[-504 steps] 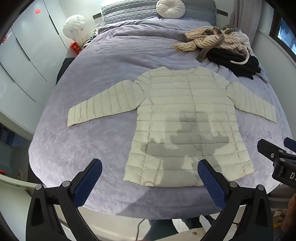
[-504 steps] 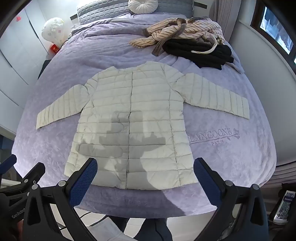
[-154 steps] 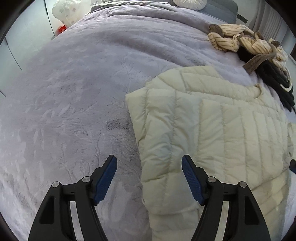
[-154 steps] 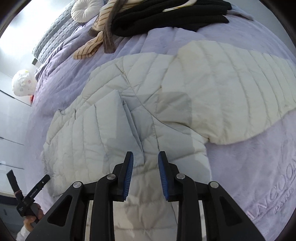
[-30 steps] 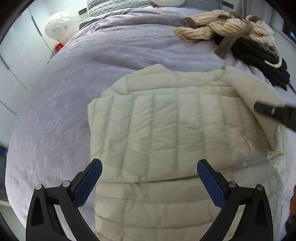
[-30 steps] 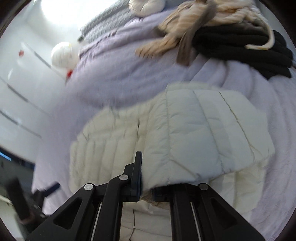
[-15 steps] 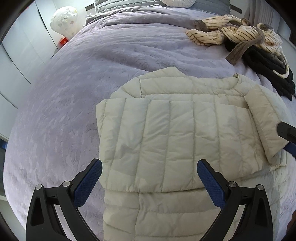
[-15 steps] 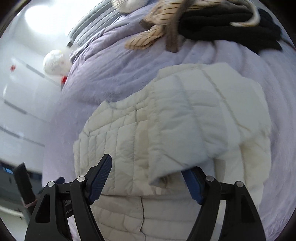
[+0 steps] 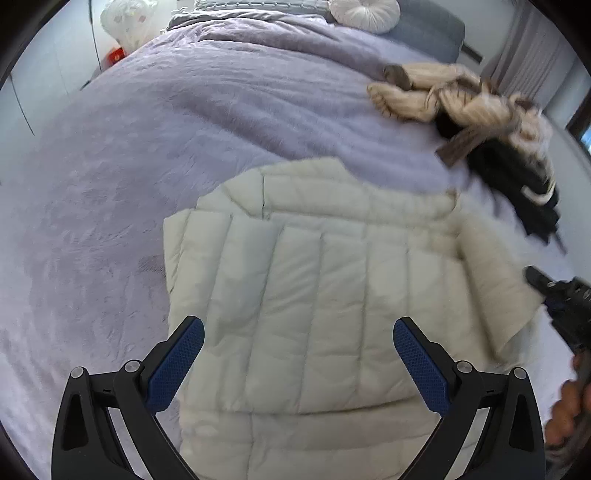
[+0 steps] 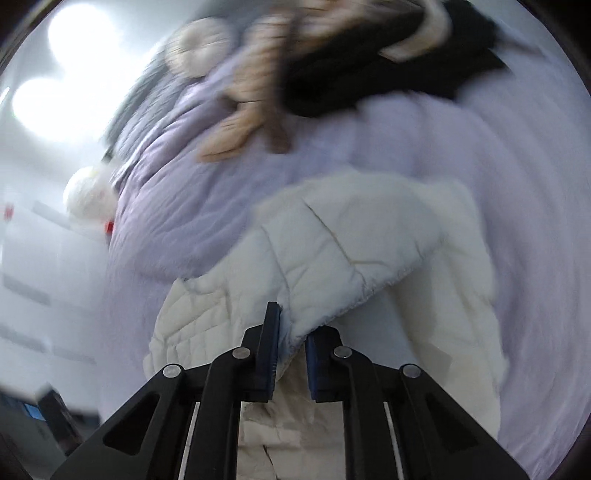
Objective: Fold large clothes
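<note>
The fingers of the right gripper [image 10: 291,354] had just been closing, and they were clenched on a fold of the cream quilted jacket [image 9: 317,295]; the fabric bunched between the blue pads and lifted away from the rest of the garment in a raised flap, seemingly the cuff end of a sleeve, though blur in the right wrist view made that hard to confirm. The fingers of the left gripper [image 9: 297,360] stood wide apart and grasped nothing; they hung over the jacket with the fabric lying flat below them, untouched.

The jacket lay on the lilac bedspread [image 9: 155,155], toward the near side of the bed; one sleeve was folded across the body, its quilted panels running side by side over the chest; the neckline pointed toward the head of the bed. In the left wrist view the right gripper's black tip showed at the right edge, just at the jacket's border, with part of a hand [image 9: 567,413] below it.

A heap of striped and black clothes [image 9: 476,114] lay well apart from the jacket, up near a round white cushion [image 9: 364,11]; a pale patterned lamp [image 9: 127,18] stood beside the bed.
</note>
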